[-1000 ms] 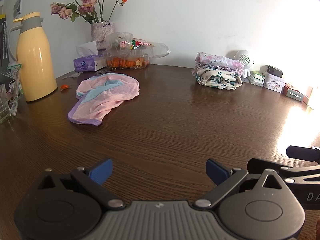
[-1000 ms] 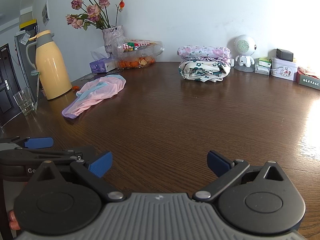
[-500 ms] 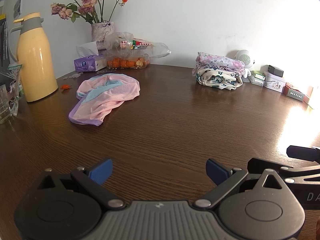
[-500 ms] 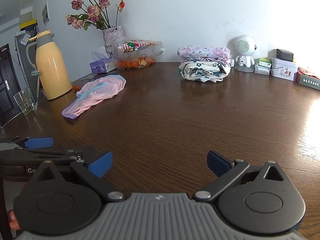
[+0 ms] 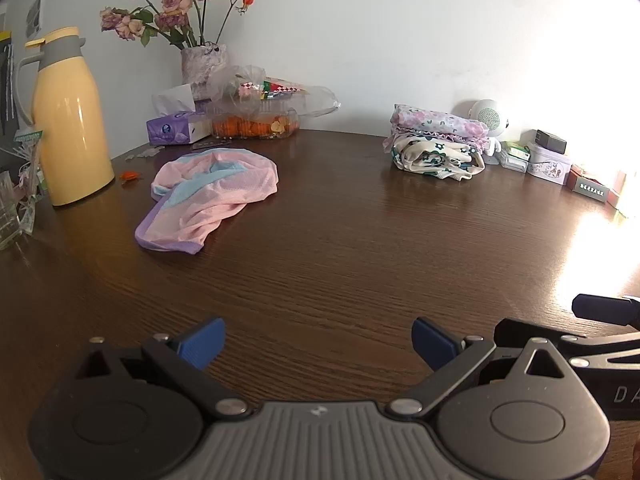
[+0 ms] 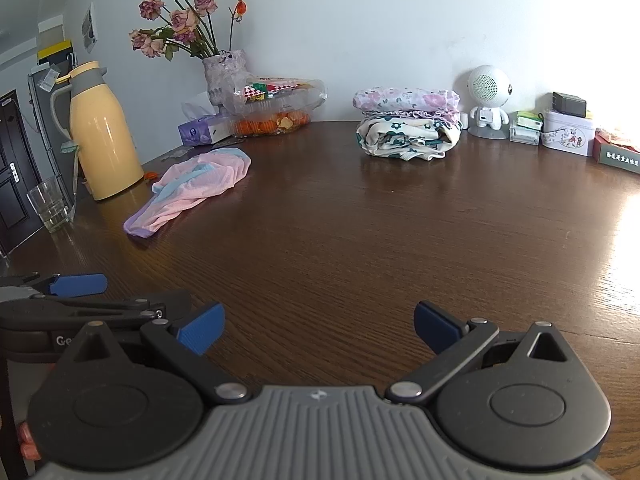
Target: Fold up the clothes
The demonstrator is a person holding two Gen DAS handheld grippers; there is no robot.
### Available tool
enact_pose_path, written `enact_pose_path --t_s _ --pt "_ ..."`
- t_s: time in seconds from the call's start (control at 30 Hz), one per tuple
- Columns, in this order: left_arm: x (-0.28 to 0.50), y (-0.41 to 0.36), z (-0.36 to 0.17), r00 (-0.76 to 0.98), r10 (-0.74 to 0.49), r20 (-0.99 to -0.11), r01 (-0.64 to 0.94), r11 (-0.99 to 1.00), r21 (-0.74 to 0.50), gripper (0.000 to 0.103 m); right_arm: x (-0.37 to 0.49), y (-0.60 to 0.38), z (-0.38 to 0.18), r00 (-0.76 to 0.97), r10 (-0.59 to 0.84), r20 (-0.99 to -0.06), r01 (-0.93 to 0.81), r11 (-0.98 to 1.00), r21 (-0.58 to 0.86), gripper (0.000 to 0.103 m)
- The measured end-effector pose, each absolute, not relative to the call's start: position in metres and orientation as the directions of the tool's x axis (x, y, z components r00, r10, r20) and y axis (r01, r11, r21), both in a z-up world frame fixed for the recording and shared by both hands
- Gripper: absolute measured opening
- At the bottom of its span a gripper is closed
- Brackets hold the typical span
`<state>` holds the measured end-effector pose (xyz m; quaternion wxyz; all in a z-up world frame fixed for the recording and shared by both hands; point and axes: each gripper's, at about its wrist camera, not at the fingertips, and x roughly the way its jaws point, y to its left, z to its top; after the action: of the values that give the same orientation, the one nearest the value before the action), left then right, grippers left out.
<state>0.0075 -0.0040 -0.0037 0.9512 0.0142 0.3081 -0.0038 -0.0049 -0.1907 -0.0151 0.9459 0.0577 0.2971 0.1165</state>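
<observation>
A crumpled pink garment (image 5: 208, 196) with blue and purple trim lies unfolded on the dark wooden table (image 5: 340, 248), left of centre; the right wrist view shows this pink garment (image 6: 192, 188) too. At the back sits a stack of folded floral clothes (image 5: 438, 140), also visible as folded clothes (image 6: 408, 124) in the right wrist view. My left gripper (image 5: 316, 342) is open and holds nothing, low over the near table, well short of the garment. My right gripper (image 6: 318, 330) is open too, with nothing between its fingers, beside the left one.
A yellow thermos (image 5: 68, 120) and a drinking glass (image 6: 48, 204) stand at the far left. A flower vase (image 5: 202, 64), tissue box (image 5: 176, 128) and bagged food tray (image 5: 256, 120) line the back. A small white robot-shaped speaker (image 6: 488, 100) and boxes (image 6: 568, 136) sit back right.
The left wrist view has drifted very slightly, so the scene shifted a touch to the right. Both grippers stay open and no cloth has moved.
</observation>
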Motion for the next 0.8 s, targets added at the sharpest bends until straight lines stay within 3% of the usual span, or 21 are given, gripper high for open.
enact_pose_path --t_s 0.8 --pt "0.009 -0.004 -0.0013 0.812 -0.005 -0.584 0.022 1.0 0.023 0.1 -0.006 -0.1889 -0.0147 0.798 0.256 -0.545 -0.194 0.966 0.171 0.103"
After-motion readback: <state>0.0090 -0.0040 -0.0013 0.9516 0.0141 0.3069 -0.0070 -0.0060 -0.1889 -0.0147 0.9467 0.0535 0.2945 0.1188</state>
